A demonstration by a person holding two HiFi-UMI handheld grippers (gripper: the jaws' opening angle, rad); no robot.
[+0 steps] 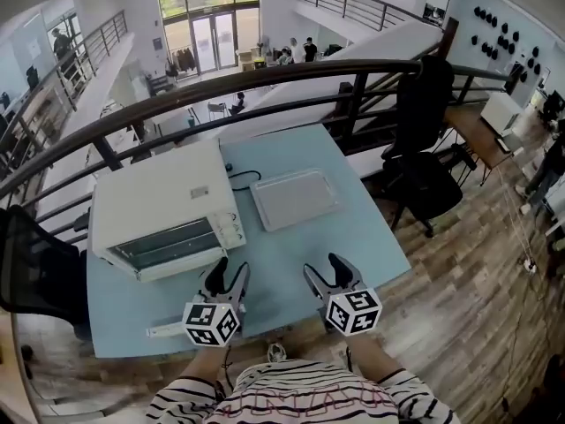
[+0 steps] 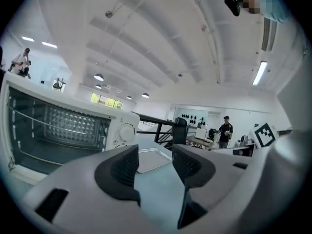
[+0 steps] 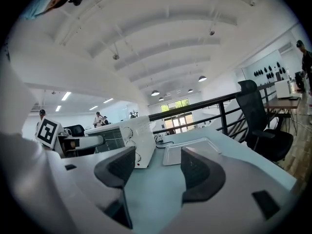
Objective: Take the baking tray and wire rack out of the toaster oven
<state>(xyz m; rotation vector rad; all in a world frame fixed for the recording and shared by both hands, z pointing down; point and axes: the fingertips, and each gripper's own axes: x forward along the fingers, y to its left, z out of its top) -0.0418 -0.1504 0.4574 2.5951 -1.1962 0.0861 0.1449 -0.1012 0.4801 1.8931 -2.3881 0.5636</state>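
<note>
Claws both stand apart and empty: left claw (image 1: 230, 267) and right claw (image 1: 322, 265) hover over the desk (image 1: 287, 250) before the oven (image 1: 159, 197), likely poised for its rack; the tray (image 1: 294, 199) already lies on the desk beside it.

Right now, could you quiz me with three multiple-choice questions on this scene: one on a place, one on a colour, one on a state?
1. Where is the baking tray relative to the toaster oven?
A inside it
B on the table to its right
C on top of it

2. What colour is the table?
A light blue
B red
C black

3. How do the jaws of the left gripper and right gripper stand?
A both shut on the tray
B one holds a rack
C both apart, nothing between

Answers:
B, the tray lies flat beside the oven.
A, its bare surface is pale blue.
C, each gripper view shows only table between the pads.
</note>
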